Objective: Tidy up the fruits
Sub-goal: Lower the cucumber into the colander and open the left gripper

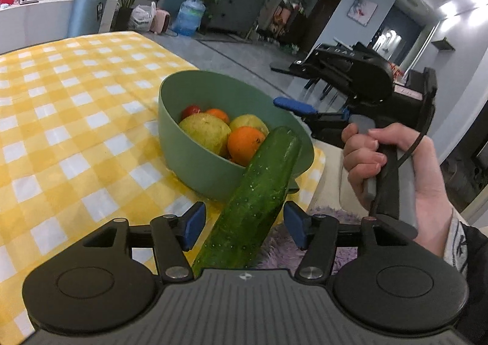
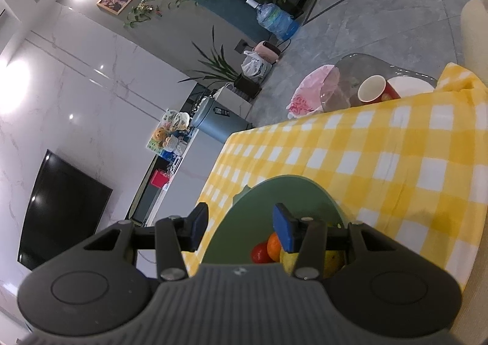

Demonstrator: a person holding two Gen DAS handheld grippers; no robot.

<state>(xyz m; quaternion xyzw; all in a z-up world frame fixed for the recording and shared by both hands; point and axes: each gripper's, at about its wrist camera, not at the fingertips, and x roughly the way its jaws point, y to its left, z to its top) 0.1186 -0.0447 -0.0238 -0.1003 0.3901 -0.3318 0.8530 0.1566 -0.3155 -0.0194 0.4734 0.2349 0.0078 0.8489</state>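
We see the cucumber (image 1: 253,201) lying tilted between the spread pads of the left gripper (image 1: 244,227), neither pad touching it; its tip overlaps the green bowl (image 1: 183,143) at frame centre. Its lower end is hidden behind the gripper body. The right gripper (image 2: 241,230), jaws apart and empty, hangs over the bowl, held by the right hand (image 1: 393,168).

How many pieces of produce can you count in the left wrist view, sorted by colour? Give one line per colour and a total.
Orange fruits: 2
Yellow-green fruits: 2
Red fruit: 1
Green cucumber: 1
Total: 6 visible; others may be hidden in the green bowl.
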